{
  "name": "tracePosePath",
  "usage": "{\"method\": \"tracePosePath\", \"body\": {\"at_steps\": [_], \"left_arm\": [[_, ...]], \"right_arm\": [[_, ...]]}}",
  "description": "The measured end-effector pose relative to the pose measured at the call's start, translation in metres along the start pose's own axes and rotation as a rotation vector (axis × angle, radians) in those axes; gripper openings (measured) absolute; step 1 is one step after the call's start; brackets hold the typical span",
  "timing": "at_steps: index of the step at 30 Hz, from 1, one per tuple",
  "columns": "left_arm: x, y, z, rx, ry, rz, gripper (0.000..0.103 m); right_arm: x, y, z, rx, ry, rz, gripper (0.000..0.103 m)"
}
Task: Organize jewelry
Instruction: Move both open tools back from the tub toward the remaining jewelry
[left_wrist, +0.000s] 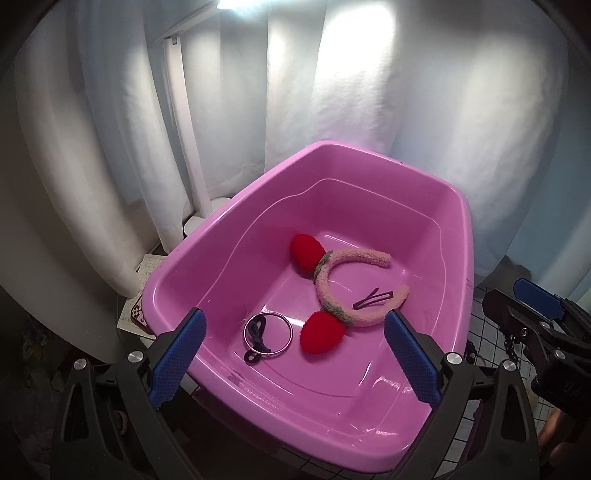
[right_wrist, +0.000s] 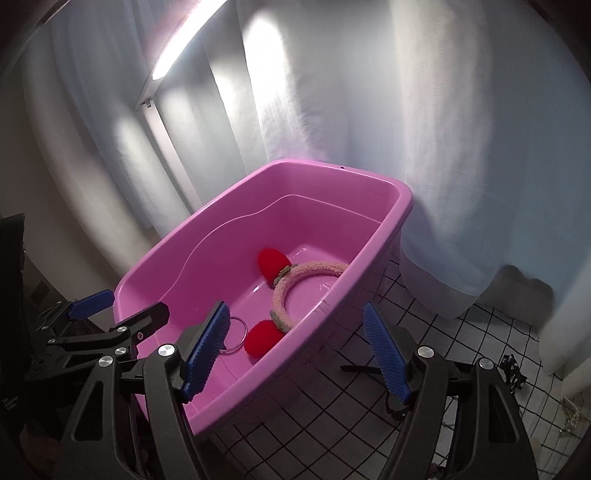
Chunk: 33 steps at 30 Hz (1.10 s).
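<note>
Your fuzzy pink headband (left_wrist: 334, 291), curved and tipped with two red pompoms, lies in the glossy pink plastic tub (left_wrist: 436, 177) beside one metal bangle (left_wrist: 268, 333), one dark cord (left_wrist: 256, 338) and one slim hair clip (left_wrist: 373, 298). Your left gripper (left_wrist: 293, 360) and right gripper (right_wrist: 295, 354) both hang wide open, fingers empty, over the tub's near rim and the gridded surface (right_wrist: 461, 332).

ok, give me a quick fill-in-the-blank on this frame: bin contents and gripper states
1. The fuzzy headband with red pompoms lies inside the ____ plastic bin.
2. A dark hair tie lies partly across the metal ____ in the bin.
3. The left gripper hovers over the bin with its jaws ____.
4. Outside the bin, the right gripper is above a ____-patterned cloth.

Missing words: pink; bangle; open; grid
</note>
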<state>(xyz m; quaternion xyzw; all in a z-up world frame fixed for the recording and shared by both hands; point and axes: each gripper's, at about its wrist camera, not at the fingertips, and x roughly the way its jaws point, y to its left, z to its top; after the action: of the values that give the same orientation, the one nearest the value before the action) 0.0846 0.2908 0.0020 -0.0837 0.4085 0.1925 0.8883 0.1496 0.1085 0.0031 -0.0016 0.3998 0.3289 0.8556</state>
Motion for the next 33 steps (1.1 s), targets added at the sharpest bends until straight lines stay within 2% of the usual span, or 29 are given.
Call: {"method": "tracePosePath", "body": {"at_steps": [5, 11, 16, 24, 33], "left_arm": [[-0.019, -0.032, -0.016, 0.045, -0.035, -0.030, 0.096], [-0.041, -0.082, -0.043, 0.114, -0.050, -0.108, 0.096], [-0.053, -0.128, -0.069, 0.166, -0.030, -0.164, 0.096], [-0.061, -0.193, -0.119, 0.230, 0.032, -0.207, 0.096], [-0.072, -0.233, -0.183, 0.223, 0.093, -0.172, 0.096]], "right_arm": [[-0.034, -0.032, -0.039, 0.028, -0.001, -0.060, 0.072], [-0.081, -0.086, -0.096, 0.097, 0.020, -0.148, 0.072], [-0.125, -0.128, -0.143, 0.172, 0.015, -0.218, 0.072], [-0.186, -0.185, -0.203, 0.255, 0.016, -0.305, 0.072], [-0.216, -0.224, -0.247, 0.269, 0.023, -0.267, 0.072]]}}
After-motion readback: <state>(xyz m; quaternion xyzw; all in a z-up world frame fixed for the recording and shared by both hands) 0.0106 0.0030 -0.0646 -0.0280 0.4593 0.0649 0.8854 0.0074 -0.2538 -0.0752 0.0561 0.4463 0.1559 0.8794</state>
